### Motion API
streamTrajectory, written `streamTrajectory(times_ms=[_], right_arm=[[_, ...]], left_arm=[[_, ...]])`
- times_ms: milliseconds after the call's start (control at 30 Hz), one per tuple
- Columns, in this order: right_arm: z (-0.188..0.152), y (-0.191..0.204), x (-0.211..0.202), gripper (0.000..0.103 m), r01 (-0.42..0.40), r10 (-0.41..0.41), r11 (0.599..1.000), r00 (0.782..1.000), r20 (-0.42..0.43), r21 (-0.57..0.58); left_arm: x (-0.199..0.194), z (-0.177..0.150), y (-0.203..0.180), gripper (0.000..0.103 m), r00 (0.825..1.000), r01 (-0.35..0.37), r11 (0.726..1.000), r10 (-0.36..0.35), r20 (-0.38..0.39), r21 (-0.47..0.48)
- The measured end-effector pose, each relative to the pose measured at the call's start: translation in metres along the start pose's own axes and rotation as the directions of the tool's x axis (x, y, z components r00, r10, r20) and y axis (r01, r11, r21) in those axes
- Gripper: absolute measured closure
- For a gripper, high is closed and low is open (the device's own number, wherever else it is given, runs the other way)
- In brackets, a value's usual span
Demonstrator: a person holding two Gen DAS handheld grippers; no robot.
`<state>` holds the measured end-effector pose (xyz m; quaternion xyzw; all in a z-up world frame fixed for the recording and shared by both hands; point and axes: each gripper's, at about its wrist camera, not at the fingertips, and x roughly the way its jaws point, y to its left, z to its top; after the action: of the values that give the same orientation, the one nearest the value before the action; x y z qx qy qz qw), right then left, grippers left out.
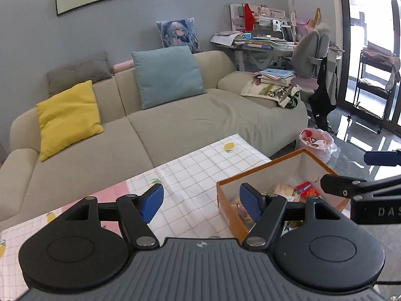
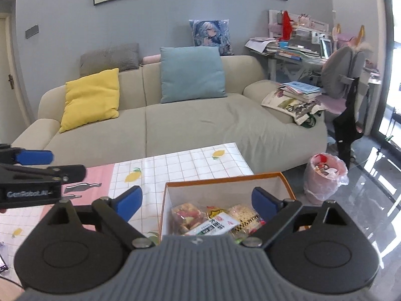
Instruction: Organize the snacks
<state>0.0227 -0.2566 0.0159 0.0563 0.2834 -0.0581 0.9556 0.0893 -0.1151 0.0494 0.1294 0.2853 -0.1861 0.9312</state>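
Observation:
An orange cardboard box [image 2: 225,180] with white inner walls stands at the right end of the table; it also shows in the left wrist view [image 1: 226,202]. Several snack packets [image 2: 215,222] lie inside it, seen too in the left wrist view [image 1: 304,189]. My right gripper [image 2: 198,202] is open and empty, held above the box. My left gripper [image 1: 201,203] is open and empty, over the table just left of the box. Each gripper shows at the edge of the other's view.
The table carries a checked lemon-print cloth [image 2: 180,165]. A beige sofa [image 2: 200,123] with cushions stands behind it. A pink-lined waste bin [image 2: 324,178] sits on the floor to the right. A cluttered desk and grey chair [image 2: 345,72] are at the back right.

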Motion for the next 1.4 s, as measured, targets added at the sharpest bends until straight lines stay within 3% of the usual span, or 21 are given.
streamTrajectory(times_ms=[333, 500, 667, 933, 1400], right_arm=[[-0.047, 0.008, 0.014, 0.010, 0.044, -0.047, 0.999, 0.993, -0.113, -0.030], [-0.073, 0.017, 0.012, 0.007, 0.046, -0.055, 0.997, 0.987, -0.154, -0.062], [-0.086, 0.031, 0.012, 0.007, 0.023, -0.037, 0.997, 0.983, -0.181, -0.080], [-0.088, 0.058, 0.009, 0.006, -0.015, -0.012, 0.987, 0.985, -0.170, -0.160], [-0.086, 0.058, 0.008, 0.006, -0.010, -0.016, 0.987, 0.987, -0.161, -0.161]], left_arm=[[-0.006, -0.050, -0.005, 0.022, 0.994, -0.035, 0.997, 0.042, -0.096, 0.068], [-0.008, -0.073, 0.007, 0.022, 0.988, 0.011, 1.000, -0.015, -0.152, -0.025], [-0.010, -0.095, 0.025, 0.021, 0.979, -0.020, 0.992, -0.006, -0.202, -0.125], [-0.011, -0.103, 0.044, 0.022, 0.973, -0.083, 0.976, 0.037, -0.226, -0.201], [-0.010, -0.103, 0.049, 0.022, 0.970, -0.094, 0.970, 0.038, -0.239, -0.226]])
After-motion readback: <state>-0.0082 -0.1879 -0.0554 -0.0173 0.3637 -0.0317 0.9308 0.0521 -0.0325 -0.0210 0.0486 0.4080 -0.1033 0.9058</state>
